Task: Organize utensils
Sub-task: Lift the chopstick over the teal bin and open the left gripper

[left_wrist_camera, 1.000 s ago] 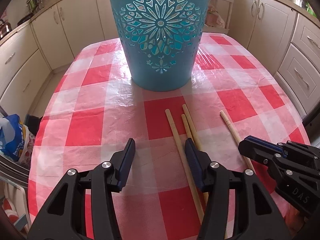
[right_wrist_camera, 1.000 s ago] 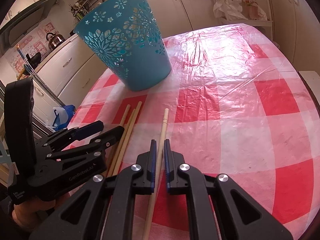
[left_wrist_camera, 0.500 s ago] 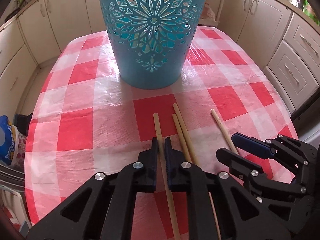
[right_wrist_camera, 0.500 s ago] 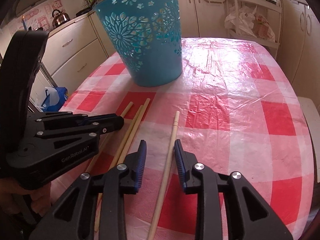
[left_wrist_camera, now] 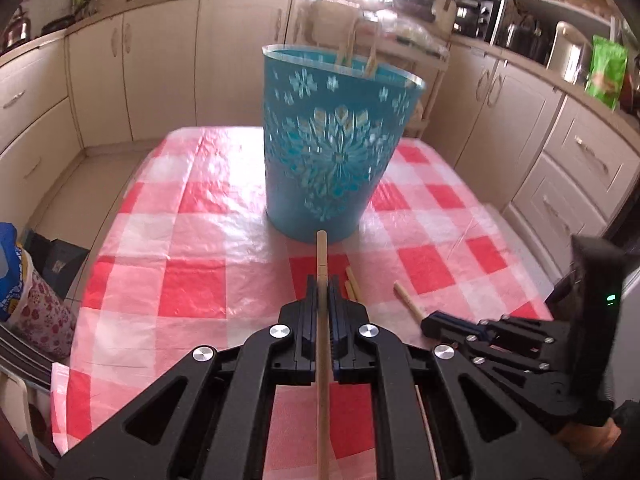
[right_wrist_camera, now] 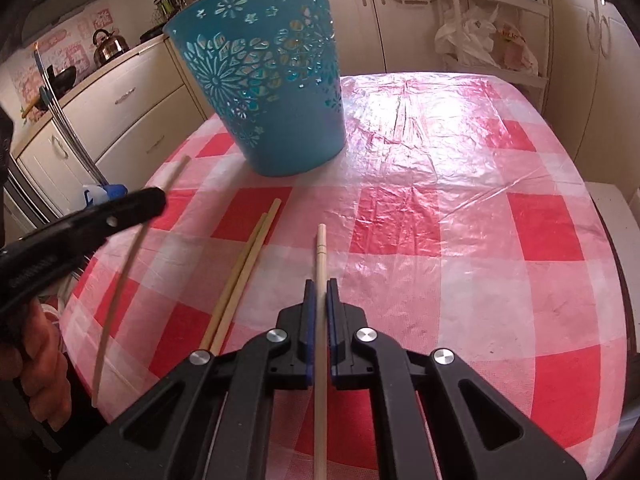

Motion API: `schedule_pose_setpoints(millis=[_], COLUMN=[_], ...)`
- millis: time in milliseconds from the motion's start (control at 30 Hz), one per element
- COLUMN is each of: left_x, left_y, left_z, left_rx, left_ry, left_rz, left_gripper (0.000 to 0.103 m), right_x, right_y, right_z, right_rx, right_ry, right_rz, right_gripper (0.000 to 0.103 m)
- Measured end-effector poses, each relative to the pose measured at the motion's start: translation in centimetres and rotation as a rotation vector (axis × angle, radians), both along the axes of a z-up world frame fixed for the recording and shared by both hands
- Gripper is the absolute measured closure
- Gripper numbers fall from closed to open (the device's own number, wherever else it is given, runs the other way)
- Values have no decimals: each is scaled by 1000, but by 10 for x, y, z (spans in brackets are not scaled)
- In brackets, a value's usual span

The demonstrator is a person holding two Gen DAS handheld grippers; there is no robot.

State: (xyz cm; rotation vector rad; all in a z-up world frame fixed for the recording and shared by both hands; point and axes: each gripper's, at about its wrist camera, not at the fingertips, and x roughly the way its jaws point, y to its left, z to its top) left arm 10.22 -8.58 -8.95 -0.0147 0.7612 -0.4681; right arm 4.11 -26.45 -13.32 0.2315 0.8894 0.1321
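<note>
1. The left gripper (left_wrist_camera: 323,294), wide apart a moment ago, has just closed its jaws on a wooden chopstick (left_wrist_camera: 322,264), and the stick is now lifted clear of the red-and-white checked tablecloth (left_wrist_camera: 192,240), its tip pointing at the foot of the blue cut-out basket (left_wrist_camera: 336,140).
2. The right gripper (right_wrist_camera: 320,300) let its jaws out briefly and has just closed them again, now pinching a second chopstick (right_wrist_camera: 321,248). That one lies low over the cloth near the table's near edge.
3. Two more chopsticks (right_wrist_camera: 248,264) stay side by side on the cloth between the grippers, where they lay before.
4. The basket stands towards the far edge of the table, with handles of utensils (left_wrist_camera: 360,52) sticking up past its rim.
5. The printed lettering seen earlier on the gripper bodies cannot be read now because of blur.
</note>
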Motion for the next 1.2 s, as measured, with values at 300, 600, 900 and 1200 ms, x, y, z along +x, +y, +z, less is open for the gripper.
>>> schedule_pose_setpoints(millis=[300,600,900,1200], left_x=[-36,-69,-68,-32], left_y=[21,34,51,42], left_z=[88,146,178,197], left_rx=[-151,-234,-336,-387], left_ry=[-258,-427,-528,-586], left_rz=[50,52,85,97], left_gripper=[98,98,98,98], right_x=[0,-1,-1,-1], right_y=[9,11,6,-3], right_z=[2,2,1,0], right_rx=[-65,-89,-44,22], right_ry=[-6,-9,-8,-7], right_rz=[-13,-22,-26,-31], right_gripper=[97,97,97,97])
